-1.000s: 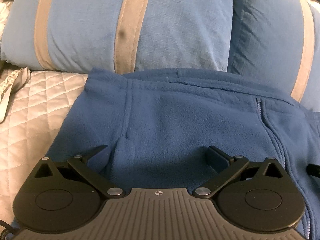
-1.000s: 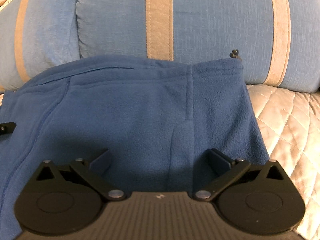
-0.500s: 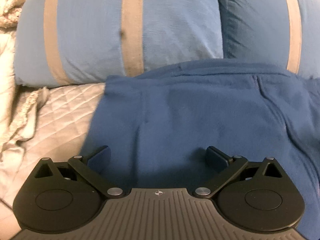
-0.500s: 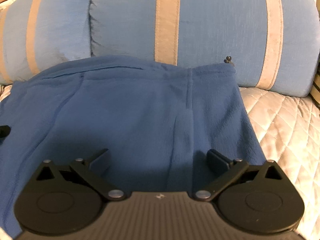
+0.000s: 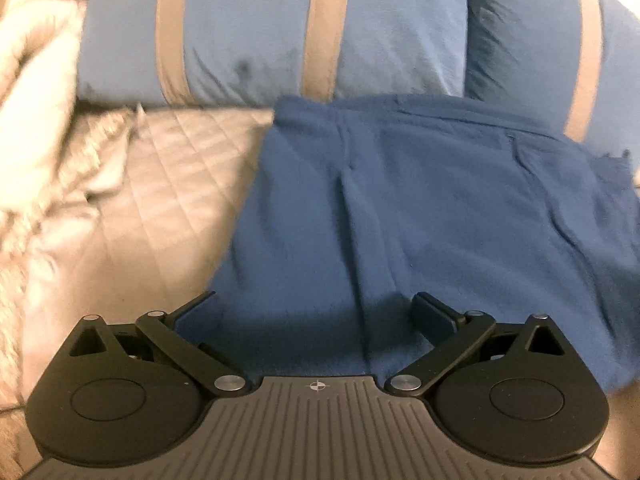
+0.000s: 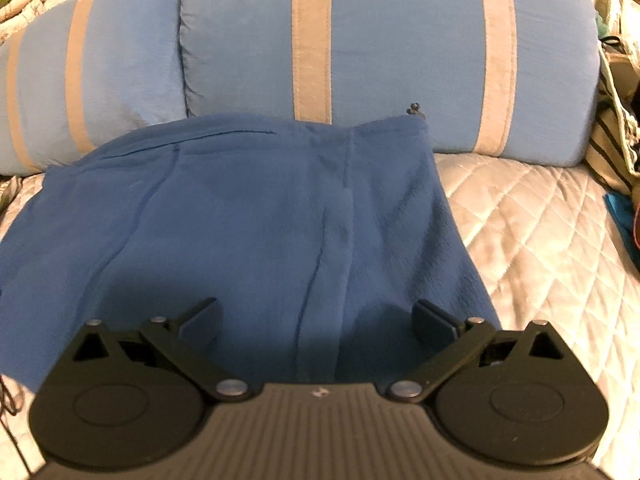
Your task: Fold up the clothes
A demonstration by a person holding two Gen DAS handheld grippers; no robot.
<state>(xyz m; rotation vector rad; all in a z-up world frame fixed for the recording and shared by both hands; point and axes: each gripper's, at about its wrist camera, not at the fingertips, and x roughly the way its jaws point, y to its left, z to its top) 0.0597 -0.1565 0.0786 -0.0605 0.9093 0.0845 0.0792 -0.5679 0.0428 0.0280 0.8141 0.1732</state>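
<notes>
Bedding fills both views: a quilted, pale bedspread (image 5: 168,184) (image 6: 532,216) covers the bed, and two light-blue pillows (image 5: 272,28) (image 6: 392,40) with tan stripes lie across its far end. The left wrist picture is smeared by motion blur, so the crumpled cream blanket (image 5: 36,92) at its left margin is hard to read, and only part of the second pillow fits in at the right.

On the bedspread lies the blue fleece garment (image 5: 420,216) (image 6: 240,220), its far edge resting against the pillows. Its near portion is hidden behind both gripper bodies, so where the hem ends cannot be told. Seams run down the fleece, and a slit-like line (possibly a pocket opening) shows near the far edge in the right wrist view. A small dark zipper pull or cord end (image 6: 413,108) sticks up at the garment's far right corner, too tiny to identify.

The left hand-held gripper (image 5: 316,312) has its jaws spread wide over the garment's left part, nothing between them; the fleece's left edge runs close to its left finger. The right hand-held gripper (image 6: 316,318) is likewise spread wide and empty above the garment's right part. Bare quilt lies open left of the fleece in the left view and right of it in the right view, up to cluttered fabric items (image 6: 616,128) cut off at the frame's right edge.
</notes>
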